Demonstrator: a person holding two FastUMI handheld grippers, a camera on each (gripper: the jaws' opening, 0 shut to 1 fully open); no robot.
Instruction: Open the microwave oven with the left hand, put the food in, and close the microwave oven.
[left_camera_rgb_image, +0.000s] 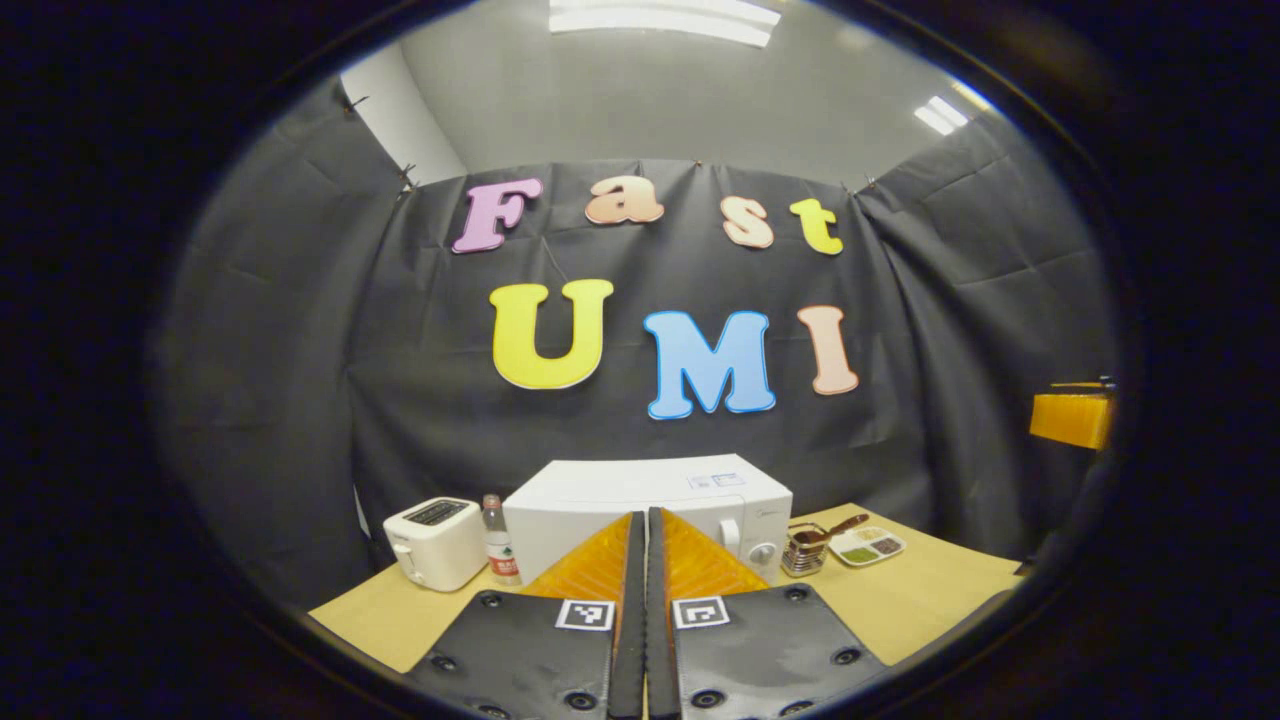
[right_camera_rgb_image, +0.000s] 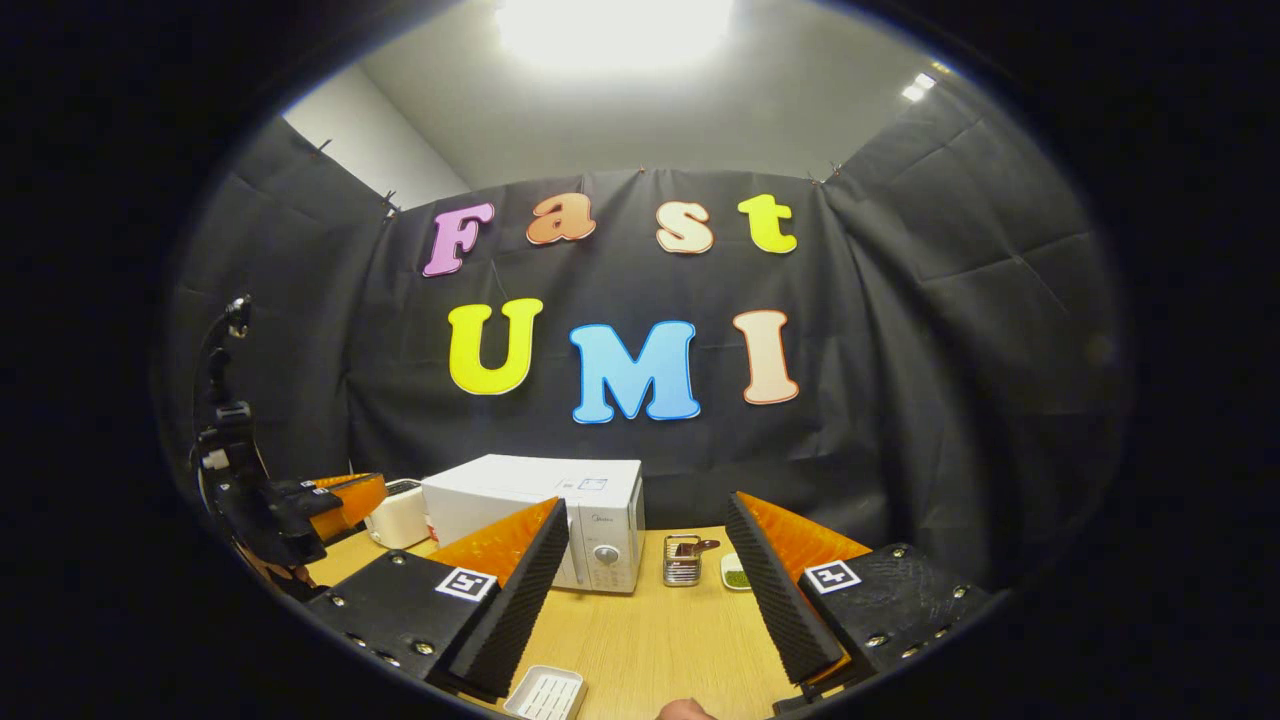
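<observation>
- Left gripper view: left gripper (left_camera_rgb_image: 640, 520) held above the table (left_camera_rgb_image: 930, 600), jaws pressed together w/ nothing between them, pointing at the microwave (left_camera_rgb_image: 650, 500).
- Microwave is white, door closed, sits at back of table against the black cloth wall; dial (left_camera_rgb_image: 762, 553) on its right side.
- White toaster (left_camera_rgb_image: 435, 542) left of microwave, w/ a water bottle (left_camera_rgb_image: 499, 540) standing between the two, just beside the microwave.
- Right of microwave: small metal rack (left_camera_rgb_image: 803, 550) w/ a brown-handled utensil sticking out, then a divided dish (left_camera_rgb_image: 867, 546) holding green and dark bits of food.
- Right gripper view: right gripper (right_camera_rgb_image: 645, 530) jaws spread wide apart, holding nothing, above the table in front of the microwave (right_camera_rgb_image: 540, 515).
- Same view, far left: the left gripper shows near the toaster (right_camera_rgb_image: 398, 515), apart from the microwave.
- Rack (right_camera_rgb_image: 682, 560) and dish (right_camera_rgb_image: 735, 572) sit between the right gripper's fingers in the view, well behind them.
- White slotted tray (right_camera_rgb_image: 547, 693) at near edge of table, by the bottom of the view.
- Fingertip of a person's hand (right_camera_rgb_image: 685, 710) just visible at bottom edge.
</observation>
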